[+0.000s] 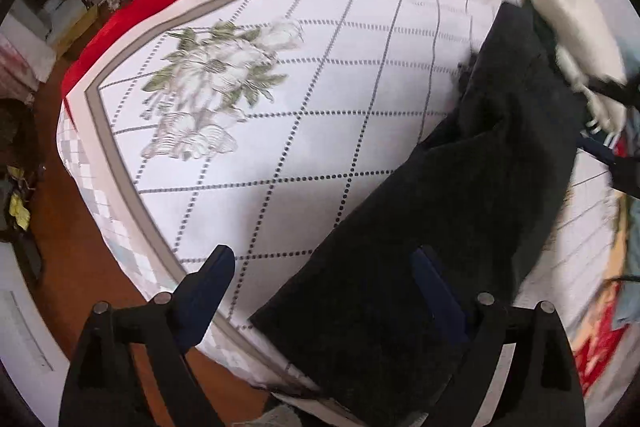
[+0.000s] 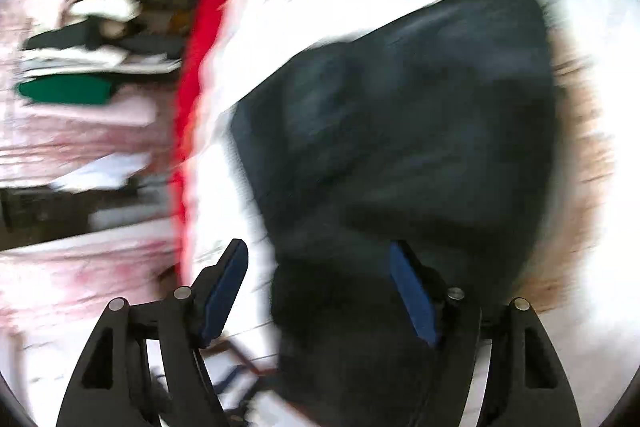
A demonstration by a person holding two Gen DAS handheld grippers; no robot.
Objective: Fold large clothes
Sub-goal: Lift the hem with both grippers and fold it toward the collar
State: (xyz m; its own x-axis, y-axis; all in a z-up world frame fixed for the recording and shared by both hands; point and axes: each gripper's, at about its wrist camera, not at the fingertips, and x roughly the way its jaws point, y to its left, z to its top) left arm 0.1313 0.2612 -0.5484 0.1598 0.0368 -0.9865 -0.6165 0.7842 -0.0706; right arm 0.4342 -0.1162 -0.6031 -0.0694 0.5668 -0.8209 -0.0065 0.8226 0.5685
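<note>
Both the left gripper [image 1: 324, 291] and the right gripper [image 2: 320, 287] have fingers wide, holding nothing. Each should grasp a near corner of the dark garment [image 1: 460, 187] on the bed [image 1: 280, 155] before folding.

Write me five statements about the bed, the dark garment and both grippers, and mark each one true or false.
1. The dark garment lies on a bed cover with a diamond grid. True.
2. The left gripper is clamped shut. False: its jaws stand wide apart.
3. A flower print is on the cover. True.
4. The garment is bright yellow. False: it is dark, near black.
5. The right gripper is shut. False: it is open, the garment ahead of it.
</note>
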